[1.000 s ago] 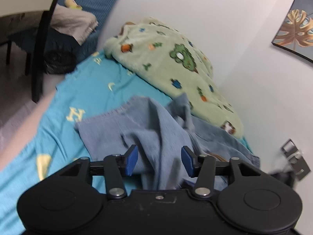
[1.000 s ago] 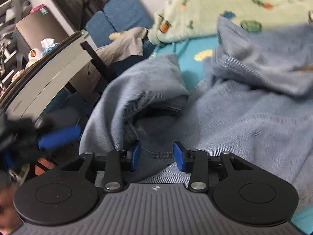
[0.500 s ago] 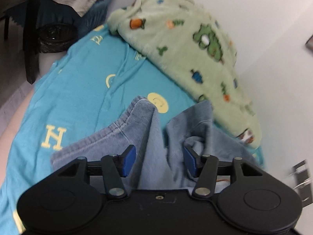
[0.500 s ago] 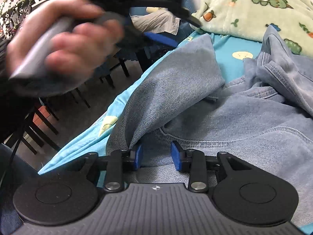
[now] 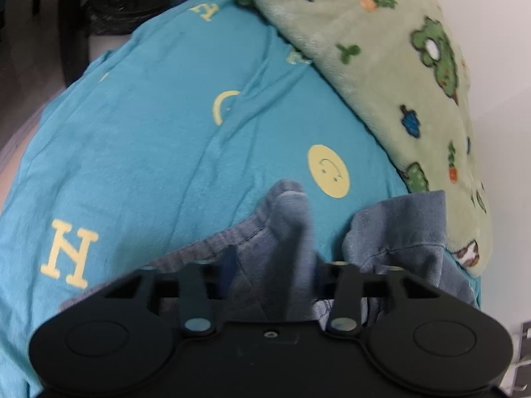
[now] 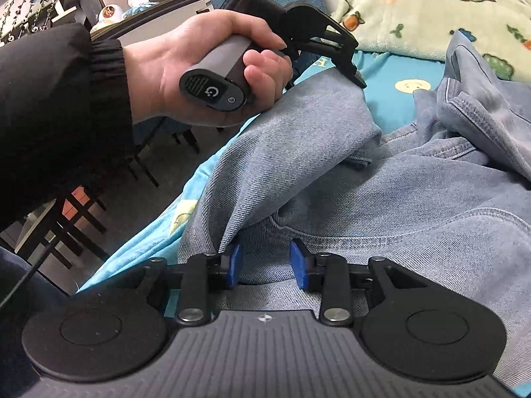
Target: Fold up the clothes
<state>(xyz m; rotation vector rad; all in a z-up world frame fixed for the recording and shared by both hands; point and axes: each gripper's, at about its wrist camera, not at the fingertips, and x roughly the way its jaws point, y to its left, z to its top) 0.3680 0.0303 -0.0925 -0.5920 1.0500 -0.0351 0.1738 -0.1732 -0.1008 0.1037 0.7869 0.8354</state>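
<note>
A pair of light blue jeans (image 6: 381, 205) lies crumpled on a turquoise bedsheet (image 5: 149, 139). In the left wrist view my left gripper (image 5: 275, 275) has its jaws apart with a raised ridge of the jeans (image 5: 288, 232) between them; the pads do not press it. In the right wrist view my right gripper (image 6: 265, 265) is open over the denim near the waistband, with a folded-over leg (image 6: 282, 152) just left of it. The left gripper (image 6: 360, 83) also shows there, held in a hand above that leg.
A green fleece blanket (image 5: 381, 49) with animal prints lies bunched along the white wall (image 5: 504, 132). Dark chairs (image 6: 79, 212) and a table (image 6: 149, 10) stand on the floor left of the bed. The sheet's edge drops off at the left.
My left gripper has moved forward along the bed with the denim ridge still between its jaws. My right gripper has stayed open over the waistband area.
</note>
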